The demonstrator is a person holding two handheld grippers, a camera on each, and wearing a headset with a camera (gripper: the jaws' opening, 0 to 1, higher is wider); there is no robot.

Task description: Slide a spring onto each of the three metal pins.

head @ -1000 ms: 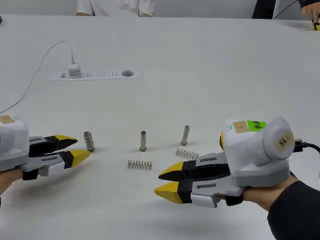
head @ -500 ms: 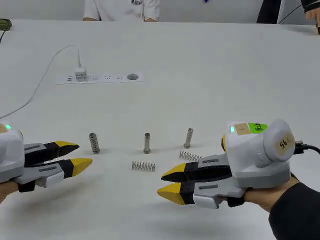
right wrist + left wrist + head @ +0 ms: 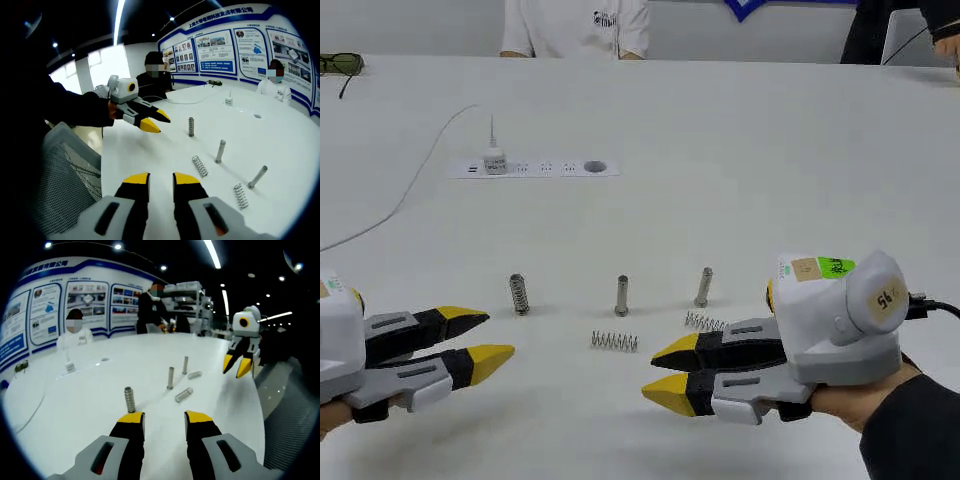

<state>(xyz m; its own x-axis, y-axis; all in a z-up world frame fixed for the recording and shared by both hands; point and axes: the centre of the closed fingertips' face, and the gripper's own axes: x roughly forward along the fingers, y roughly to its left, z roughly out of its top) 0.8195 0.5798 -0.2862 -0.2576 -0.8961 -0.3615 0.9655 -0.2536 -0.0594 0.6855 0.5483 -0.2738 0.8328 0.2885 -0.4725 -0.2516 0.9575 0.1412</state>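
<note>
Three metal pins stand in a row on the white table. The left pin (image 3: 520, 294) (image 3: 130, 399) (image 3: 191, 126) carries a spring. The middle pin (image 3: 622, 295) (image 3: 170, 378) and the right pin (image 3: 704, 287) (image 3: 257, 177) are bare. One loose spring (image 3: 614, 341) (image 3: 184, 394) lies in front of the middle pin, another loose spring (image 3: 705, 322) (image 3: 240, 195) by the right pin. My left gripper (image 3: 498, 335) (image 3: 165, 417) is open and empty, short of the left pin. My right gripper (image 3: 650, 373) (image 3: 161, 179) is open and empty, near the loose springs.
A white power strip (image 3: 535, 168) with a plugged charger and cable lies farther back on the table (image 3: 770, 180). Glasses (image 3: 340, 63) rest at the far left edge. A person in white (image 3: 577, 25) sits at the far side.
My left gripper has drawn back from the spring-bearing pin toward me. The right gripper has barely moved. The head camera has tilted, shifting the whole scene downward.
</note>
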